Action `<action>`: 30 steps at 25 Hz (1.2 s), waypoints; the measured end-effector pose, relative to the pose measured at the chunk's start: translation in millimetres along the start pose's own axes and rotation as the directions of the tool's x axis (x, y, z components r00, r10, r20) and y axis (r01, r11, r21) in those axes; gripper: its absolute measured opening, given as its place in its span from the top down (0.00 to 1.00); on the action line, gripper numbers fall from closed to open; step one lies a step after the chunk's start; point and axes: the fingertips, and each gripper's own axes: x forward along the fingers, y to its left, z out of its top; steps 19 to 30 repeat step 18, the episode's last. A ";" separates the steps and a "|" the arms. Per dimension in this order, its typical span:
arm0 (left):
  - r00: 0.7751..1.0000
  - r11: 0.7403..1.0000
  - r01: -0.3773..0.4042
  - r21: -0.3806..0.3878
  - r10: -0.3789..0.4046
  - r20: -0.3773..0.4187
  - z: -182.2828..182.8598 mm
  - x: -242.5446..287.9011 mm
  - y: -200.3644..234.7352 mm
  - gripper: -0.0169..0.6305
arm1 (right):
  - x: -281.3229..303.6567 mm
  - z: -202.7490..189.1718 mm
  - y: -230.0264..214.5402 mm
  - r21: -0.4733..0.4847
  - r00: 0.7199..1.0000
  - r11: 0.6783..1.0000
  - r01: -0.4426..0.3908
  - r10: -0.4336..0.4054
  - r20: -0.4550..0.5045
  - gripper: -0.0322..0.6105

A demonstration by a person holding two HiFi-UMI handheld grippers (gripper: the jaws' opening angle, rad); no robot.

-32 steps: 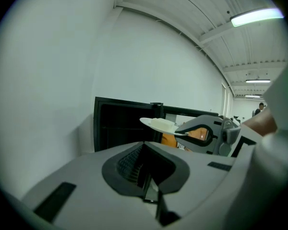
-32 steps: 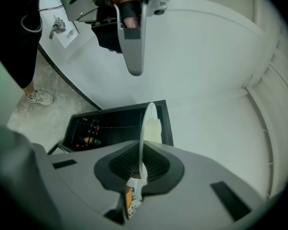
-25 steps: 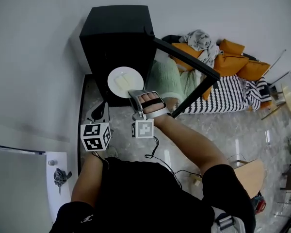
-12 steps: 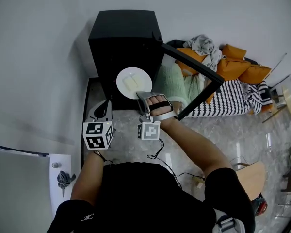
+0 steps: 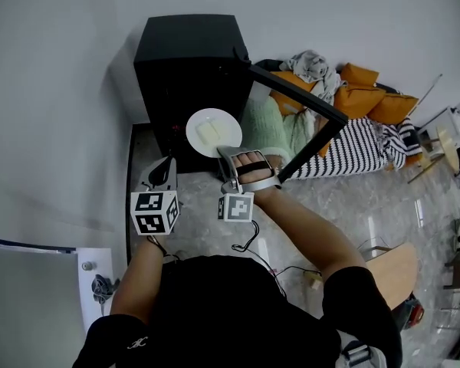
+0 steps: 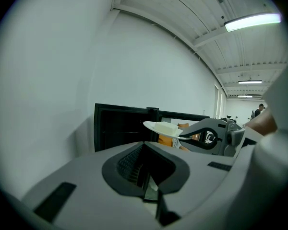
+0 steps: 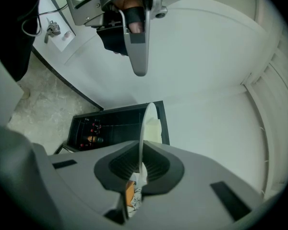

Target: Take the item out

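Note:
A white plate (image 5: 213, 133) carrying a pale block of food hangs level in front of the open black cabinet (image 5: 188, 67). My right gripper (image 5: 224, 154) is shut on the plate's near rim. In the right gripper view the plate (image 7: 146, 123) shows edge-on, clamped between the right gripper's (image 7: 140, 164) jaws. My left gripper (image 5: 163, 173) is to the left of the plate, apart from it, jaws together and empty. The left gripper view looks over the left gripper (image 6: 146, 174) at the plate (image 6: 165, 127), the right gripper (image 6: 211, 137) and the cabinet (image 6: 117, 128).
The cabinet's door (image 5: 322, 140) stands swung open to the right of the plate. Behind it lie a green cloth (image 5: 264, 129), orange cushions (image 5: 368, 98) and a striped fabric (image 5: 360, 148). A wooden seat (image 5: 391, 271) is at the right. A white wall (image 5: 54, 90) runs along the left.
The plate and my right gripper have shifted a little to the right, away from the cabinet's front. My left gripper has crept slightly forward and up.

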 end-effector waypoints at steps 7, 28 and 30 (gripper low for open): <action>1.000 1.000 0.010 0.004 -0.010 -0.008 -2.9 -9.2 0.7 0.96 | -6.8 5.6 0.8 0.006 1.000 1.000 -0.005 0.005 -0.012 0.91; 1.000 1.000 0.003 -0.025 -0.004 -0.014 -15.3 -25.8 11.2 0.96 | -10.2 22.9 9.6 0.009 1.000 1.000 -0.012 0.012 -0.002 0.91; 1.000 1.000 0.003 -0.025 -0.004 -0.014 -15.3 -25.8 11.2 0.96 | -10.2 22.9 9.6 0.009 1.000 1.000 -0.012 0.012 -0.002 0.91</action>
